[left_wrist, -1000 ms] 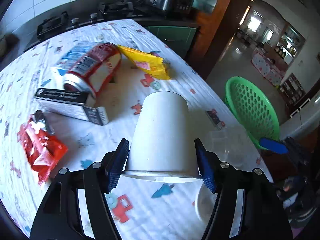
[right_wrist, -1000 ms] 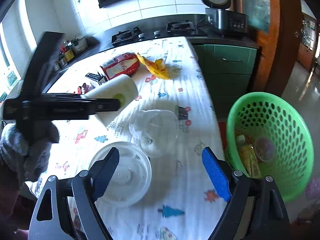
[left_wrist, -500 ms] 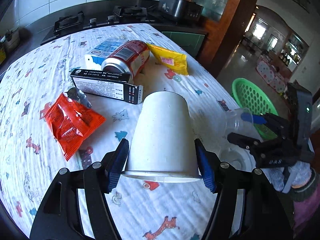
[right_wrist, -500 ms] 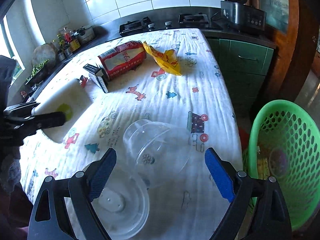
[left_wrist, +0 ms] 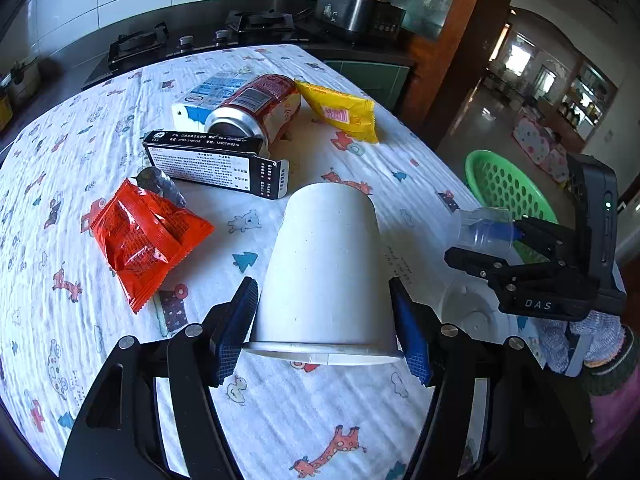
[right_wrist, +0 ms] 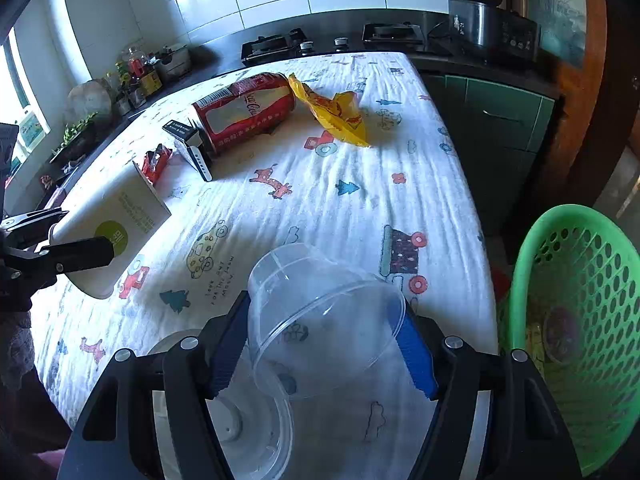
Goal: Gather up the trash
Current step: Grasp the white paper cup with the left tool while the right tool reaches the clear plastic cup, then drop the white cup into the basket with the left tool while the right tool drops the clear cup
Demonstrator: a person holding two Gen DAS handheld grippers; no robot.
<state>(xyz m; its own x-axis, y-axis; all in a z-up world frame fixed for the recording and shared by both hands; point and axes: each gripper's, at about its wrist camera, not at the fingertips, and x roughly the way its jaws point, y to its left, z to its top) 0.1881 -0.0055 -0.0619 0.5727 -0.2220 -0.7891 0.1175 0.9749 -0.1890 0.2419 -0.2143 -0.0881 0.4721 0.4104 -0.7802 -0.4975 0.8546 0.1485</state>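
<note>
My left gripper (left_wrist: pixel 322 332) is shut on a white paper cup (left_wrist: pixel 326 276), held upside down above the table; the cup also shows in the right wrist view (right_wrist: pixel 112 232). My right gripper (right_wrist: pixel 322 344) is shut on a clear plastic cup (right_wrist: pixel 320 316), tilted, near the table's right edge; it shows in the left wrist view (left_wrist: pixel 482 230). The green basket (right_wrist: pixel 580 328) stands off the table's right edge with some trash inside. A red can (left_wrist: pixel 256 110), yellow wrapper (left_wrist: pixel 340 110), black box (left_wrist: pixel 216 164), red wrapper (left_wrist: pixel 144 236) and blue-white carton (left_wrist: pixel 204 96) lie on the table.
A clear plastic lid (right_wrist: pixel 244 420) lies on the patterned tablecloth (right_wrist: pixel 320 200) under my right gripper. A stove and rice cooker (right_wrist: pixel 476 20) stand on the counter beyond the table. Green cabinets (right_wrist: pixel 500 120) are at the right.
My right gripper has closed on the clear plastic cup and lifted it. My left gripper has drawn back and up with the white cup, so more of the table shows.
</note>
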